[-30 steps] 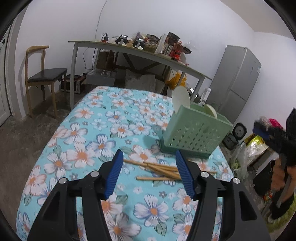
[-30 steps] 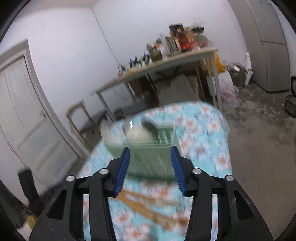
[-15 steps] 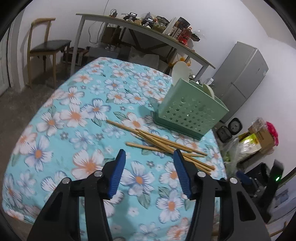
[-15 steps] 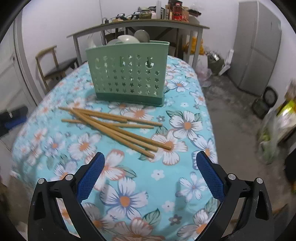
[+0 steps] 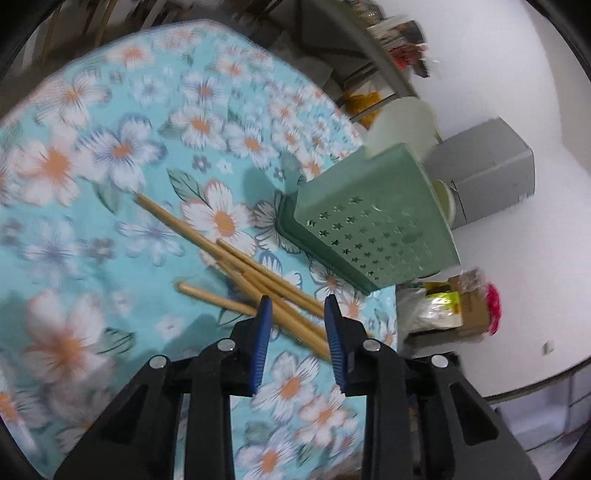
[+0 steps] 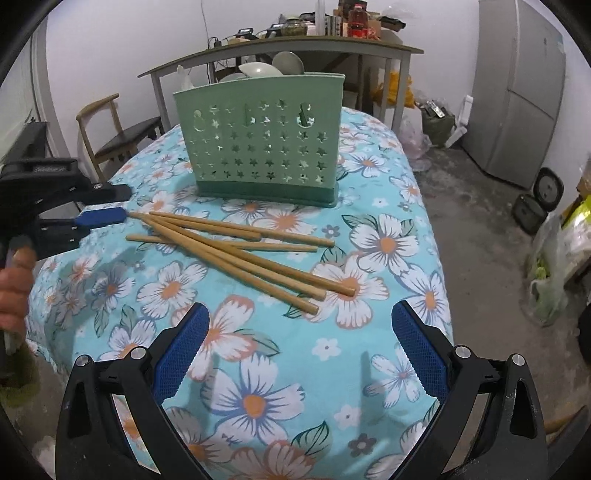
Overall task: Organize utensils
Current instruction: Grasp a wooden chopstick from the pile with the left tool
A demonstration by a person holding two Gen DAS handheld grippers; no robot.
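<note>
Even, soft indoor light fills both views. The left wrist view is motion-blurred, worst on the floral turquoise tablecloth at its left edge. The right wrist view is sharp. Fisheye bending curves the edges, with black vignette corners. The wooden chopsticks cast faint shadows.

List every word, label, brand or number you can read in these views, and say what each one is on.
None can be read.
Left gripper: raised lettering on its black body, too small to read.
Bottles and boxes on the back table: labels too small and blurred.
Green utensil holder: only star-shaped cutouts, no text.
Chopsticks and floral tablecloth: no markings.
</note>
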